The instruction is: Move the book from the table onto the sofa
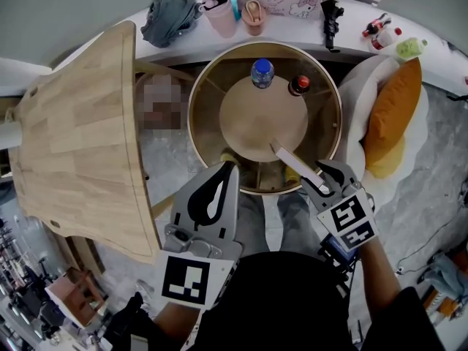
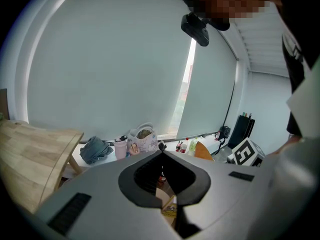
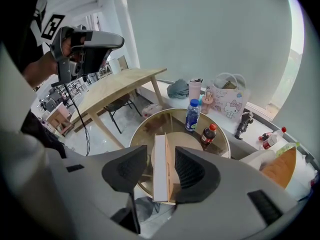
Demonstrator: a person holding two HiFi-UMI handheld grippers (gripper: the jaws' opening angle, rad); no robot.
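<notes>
The book (image 1: 296, 167) is a thin volume with white pages and a tan cover. It stands on edge over the near right side of the round glass table (image 1: 191, 115); its lower edge is hidden. My right gripper (image 1: 322, 175) is open around the book's near end. In the right gripper view the book (image 3: 160, 174) sits between the jaws of that gripper (image 3: 161, 151). The right pad lies against the cover and a gap shows at the left pad. My left gripper (image 1: 232, 165), (image 2: 162, 154) is shut and empty at the table's near rim. A white sofa seat (image 1: 358, 123) with an orange cushion (image 1: 391, 115) lies to the right.
A blue-capped water bottle (image 1: 262, 73) and a cola bottle (image 1: 298, 85) stand on the table's wooden centre disc. A large wooden tabletop (image 1: 80, 130) fills the left. The window ledge behind holds a grey cloth (image 1: 170, 17), cups, a printed bag and small bottles.
</notes>
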